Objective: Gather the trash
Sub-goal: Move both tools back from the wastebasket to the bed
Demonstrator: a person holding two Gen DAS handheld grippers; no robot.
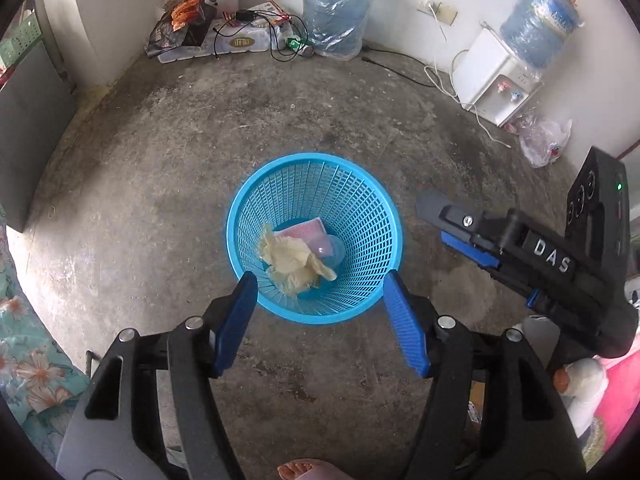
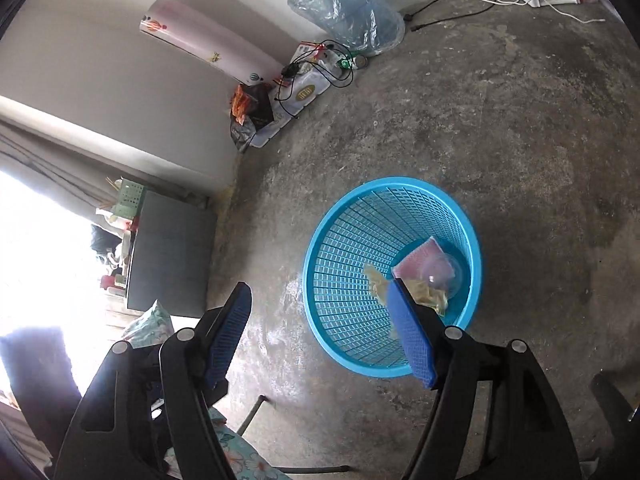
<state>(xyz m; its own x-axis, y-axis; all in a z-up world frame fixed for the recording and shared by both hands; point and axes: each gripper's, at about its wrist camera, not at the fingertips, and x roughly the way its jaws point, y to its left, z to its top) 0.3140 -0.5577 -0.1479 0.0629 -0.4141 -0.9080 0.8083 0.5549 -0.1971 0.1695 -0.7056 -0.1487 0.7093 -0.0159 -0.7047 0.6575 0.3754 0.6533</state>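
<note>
Left wrist view: grey concrete floor (image 1: pixel 160 184), blue mesh basket (image 1: pixel 360 200) standing on it with crumpled yellowish paper (image 1: pixel 292 260) and pink packet (image 1: pixel 308 229) inside — left gripper (image 1: pixel 320 286) over the near rim, jaws wide, empty — right gripper (image 2: pixel 316 296) beside the basket, also spread, nothing held.

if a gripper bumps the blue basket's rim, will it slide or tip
The blue mesh basket is probably light: thin plastic lattice, holding only crumpled paper and small items. It narrows toward its base, so a rim push could tip it; a low push likely slides it.
</note>
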